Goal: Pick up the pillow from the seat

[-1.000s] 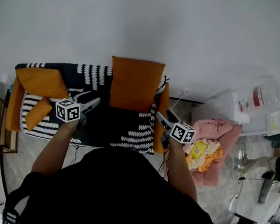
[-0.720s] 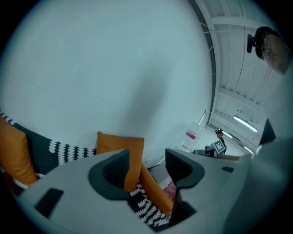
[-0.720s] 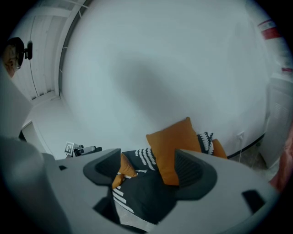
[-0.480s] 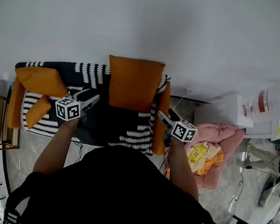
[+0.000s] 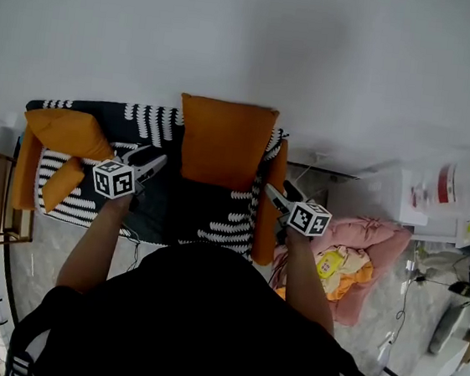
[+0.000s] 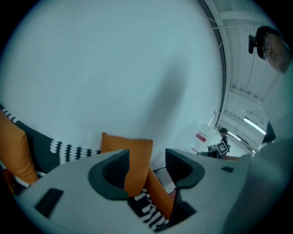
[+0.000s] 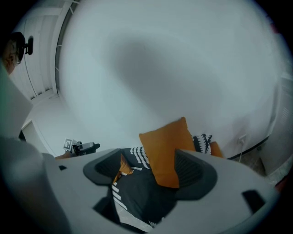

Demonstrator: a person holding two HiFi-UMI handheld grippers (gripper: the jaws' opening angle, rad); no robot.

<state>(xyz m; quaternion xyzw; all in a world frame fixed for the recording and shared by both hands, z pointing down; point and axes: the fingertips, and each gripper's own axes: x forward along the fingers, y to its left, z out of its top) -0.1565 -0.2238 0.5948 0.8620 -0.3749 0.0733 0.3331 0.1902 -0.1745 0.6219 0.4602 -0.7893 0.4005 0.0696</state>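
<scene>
While the person stands in front of the seat (image 5: 158, 208), the head view shows the orange pillow (image 5: 226, 142) standing on its lower edge at the back of the seat, against the white wall (image 5: 252, 42). Its long side runs up and down and its flat face is turned toward the person. It is a plump rectangle of plain matte cloth with soft corners. A black cover (image 5: 229, 223) with rows of white scallops lies over the seat. Two more orange cushions (image 5: 64, 134) sit at the seat's left end. The left claw (image 5: 149, 167) and the right claw (image 5: 278, 195) hover on either side of the pillow, apart from it.

From the left gripper view, the left claw (image 6: 146, 171) is spread with nothing pinched; the pillow (image 6: 130, 157) shows beyond the gap.

From the right gripper view, the right claw (image 7: 149, 171) is spread wide and empty, and the pillow (image 7: 167, 148) appears tilted, one corner up, above the dark cover (image 7: 137, 196).
</scene>
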